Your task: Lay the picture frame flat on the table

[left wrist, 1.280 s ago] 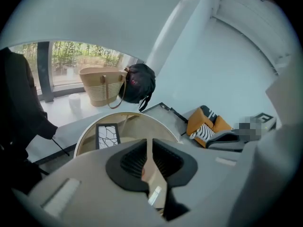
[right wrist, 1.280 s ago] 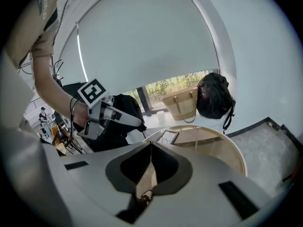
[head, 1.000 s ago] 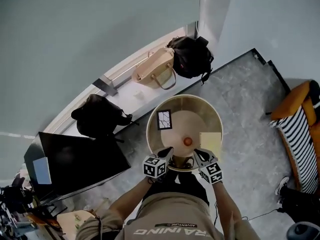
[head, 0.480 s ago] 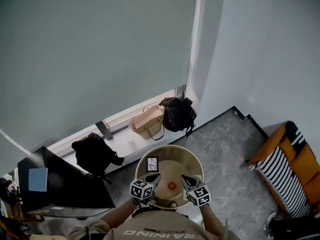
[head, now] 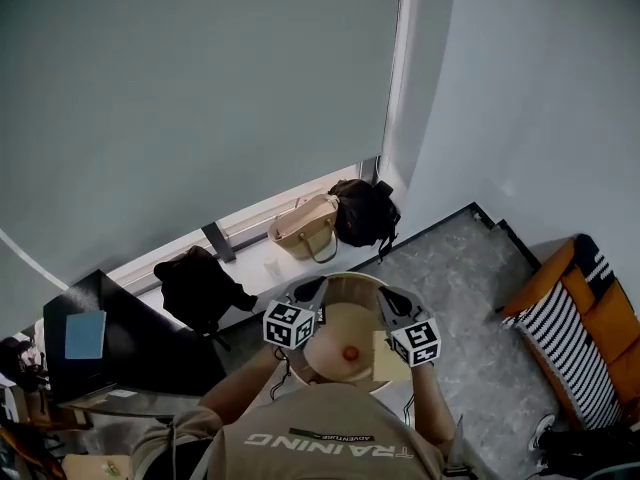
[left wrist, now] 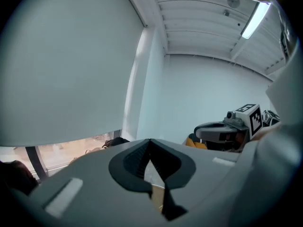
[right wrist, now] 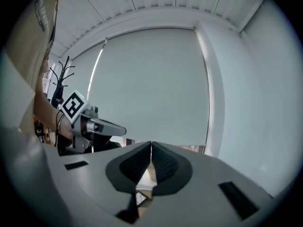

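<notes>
Both grippers are raised above the round wooden table (head: pixel 335 330) and point away from me toward the window blind. My left gripper (head: pixel 308 290) is shut with nothing in it; its pads meet in the left gripper view (left wrist: pixel 150 142). My right gripper (head: pixel 390 298) is shut and empty too, and its pads touch in the right gripper view (right wrist: pixel 151 145). The picture frame is hidden behind the left gripper in the head view. A small patterned patch that may be the frame (right wrist: pixel 139 198) shows below the right jaws. An orange ball (head: pixel 350 353) and a yellow pad (head: pixel 386 358) lie on the table.
A tan handbag (head: pixel 305 230) and a black bag (head: pixel 362 213) sit on the window ledge. A black backpack (head: pixel 200 283) stands by the dark desk (head: pixel 120 343) on the left. An orange striped chair (head: pixel 575 313) is at the right.
Both grippers have lifted from the table's near edge and now cover its far side. The picture frame, seen upright at the table's left before, is now behind the left gripper. The head view tilted upward.
</notes>
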Available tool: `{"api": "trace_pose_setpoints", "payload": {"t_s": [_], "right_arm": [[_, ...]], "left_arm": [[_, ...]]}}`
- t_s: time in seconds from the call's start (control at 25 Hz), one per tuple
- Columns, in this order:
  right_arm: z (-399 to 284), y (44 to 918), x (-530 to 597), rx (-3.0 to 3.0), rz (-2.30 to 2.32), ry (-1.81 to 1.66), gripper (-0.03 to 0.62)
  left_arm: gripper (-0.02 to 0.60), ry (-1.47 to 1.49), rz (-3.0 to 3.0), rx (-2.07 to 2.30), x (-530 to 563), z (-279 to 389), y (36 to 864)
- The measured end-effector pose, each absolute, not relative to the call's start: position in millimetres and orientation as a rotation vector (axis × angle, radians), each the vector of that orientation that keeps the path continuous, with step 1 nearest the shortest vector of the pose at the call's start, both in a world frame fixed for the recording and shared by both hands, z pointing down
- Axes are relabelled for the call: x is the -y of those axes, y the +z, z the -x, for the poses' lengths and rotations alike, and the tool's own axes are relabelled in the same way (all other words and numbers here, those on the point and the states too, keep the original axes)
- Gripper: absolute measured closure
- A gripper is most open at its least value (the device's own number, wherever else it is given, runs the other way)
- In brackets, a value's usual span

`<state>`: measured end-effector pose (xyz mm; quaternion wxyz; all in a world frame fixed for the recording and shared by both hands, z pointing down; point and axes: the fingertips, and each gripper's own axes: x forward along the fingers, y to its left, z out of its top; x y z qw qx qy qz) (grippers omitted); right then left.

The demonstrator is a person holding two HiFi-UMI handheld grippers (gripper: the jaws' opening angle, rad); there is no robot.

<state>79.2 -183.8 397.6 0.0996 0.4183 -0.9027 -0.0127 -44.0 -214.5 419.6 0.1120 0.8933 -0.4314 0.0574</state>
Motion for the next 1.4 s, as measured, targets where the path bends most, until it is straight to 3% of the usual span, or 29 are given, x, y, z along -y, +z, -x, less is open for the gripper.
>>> {"api": "trace_pose_setpoints", "payload": {"t_s": [0.28,1.4], "right_arm": [[-68,351,198,2.719,-1.295,-0.079,0.588],[-60,407,179,2.664,-1.192,0.063,0.588]], "left_arm": [[0.574,0.08,-2.632,1.301,232,49,385],[0.574,0.185,-2.551,1.312,200,59,435]]}}
